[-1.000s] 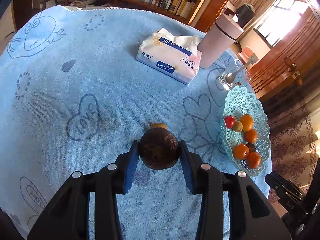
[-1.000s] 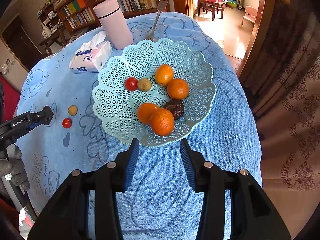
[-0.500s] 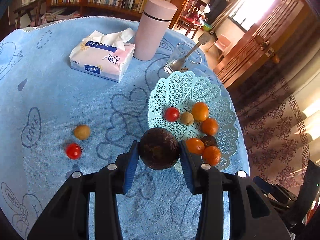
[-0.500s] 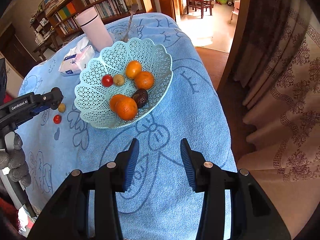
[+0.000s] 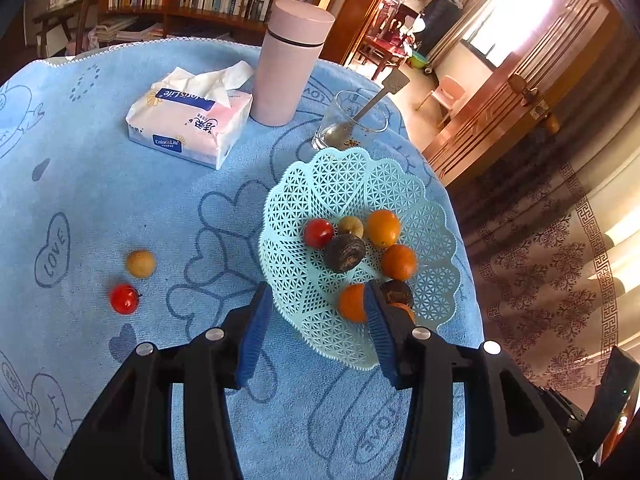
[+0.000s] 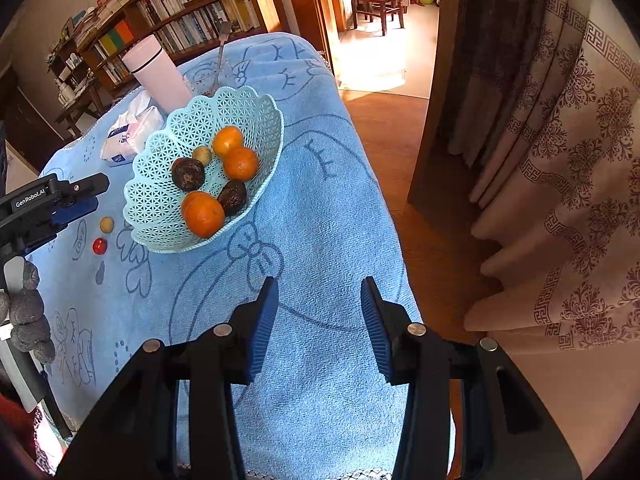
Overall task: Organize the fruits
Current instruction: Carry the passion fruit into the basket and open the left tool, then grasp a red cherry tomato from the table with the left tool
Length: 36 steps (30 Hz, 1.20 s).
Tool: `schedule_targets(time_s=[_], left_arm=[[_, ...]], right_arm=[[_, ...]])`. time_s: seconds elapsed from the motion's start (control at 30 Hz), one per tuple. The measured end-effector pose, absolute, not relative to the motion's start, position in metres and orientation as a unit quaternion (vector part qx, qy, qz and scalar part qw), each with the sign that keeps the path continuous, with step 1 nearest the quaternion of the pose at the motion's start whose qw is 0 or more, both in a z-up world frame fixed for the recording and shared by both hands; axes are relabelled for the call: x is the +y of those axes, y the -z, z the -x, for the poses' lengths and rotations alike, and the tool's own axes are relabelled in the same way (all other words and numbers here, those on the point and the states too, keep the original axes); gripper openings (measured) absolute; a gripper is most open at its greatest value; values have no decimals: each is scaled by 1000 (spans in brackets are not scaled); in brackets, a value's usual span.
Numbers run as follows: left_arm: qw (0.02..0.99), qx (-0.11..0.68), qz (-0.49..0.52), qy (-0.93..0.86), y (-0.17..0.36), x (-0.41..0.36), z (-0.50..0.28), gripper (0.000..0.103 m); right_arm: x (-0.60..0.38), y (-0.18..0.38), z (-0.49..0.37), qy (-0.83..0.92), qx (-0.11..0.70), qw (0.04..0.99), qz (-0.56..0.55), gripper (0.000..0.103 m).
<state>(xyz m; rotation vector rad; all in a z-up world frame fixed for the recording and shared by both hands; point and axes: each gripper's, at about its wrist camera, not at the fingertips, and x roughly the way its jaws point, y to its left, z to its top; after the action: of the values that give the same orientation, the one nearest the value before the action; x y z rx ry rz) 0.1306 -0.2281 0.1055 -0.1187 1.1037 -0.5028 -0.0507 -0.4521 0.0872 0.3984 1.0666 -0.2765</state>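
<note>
A light green lattice basket on the blue cloth holds several oranges, a red tomato, a small tan fruit and two dark brown fruits. One dark brown fruit lies in the basket's middle. My left gripper is open and empty over the basket's near rim; it also shows in the right wrist view. A tan fruit and a red tomato lie on the cloth left of the basket. My right gripper is open and empty, off to the basket's right.
A tissue pack, a pink tumbler and a glass with a spoon stand behind the basket. The table's edge runs just right of the basket, with floor and curtains beyond.
My left gripper has opened and the dark brown fruit it held now lies in the basket. My right gripper has drawn back further from the basket.
</note>
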Motion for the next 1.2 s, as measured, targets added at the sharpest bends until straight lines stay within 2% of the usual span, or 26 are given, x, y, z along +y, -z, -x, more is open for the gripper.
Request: schedule_targets(time_s=[0.6,0.93,1.2], left_arm=[[831,534,58,146,-77,-126,-135,48],[816,560,52,135,-31,-110,-158,43],[814,561,46,146,-15,-113,-174,43]], right_arm=[[-392,-85,25,68,523,835,-157,44],[-371,-81,21,63,536,831,-135,44],[-367,-80,20,79,542,826,-130,44]])
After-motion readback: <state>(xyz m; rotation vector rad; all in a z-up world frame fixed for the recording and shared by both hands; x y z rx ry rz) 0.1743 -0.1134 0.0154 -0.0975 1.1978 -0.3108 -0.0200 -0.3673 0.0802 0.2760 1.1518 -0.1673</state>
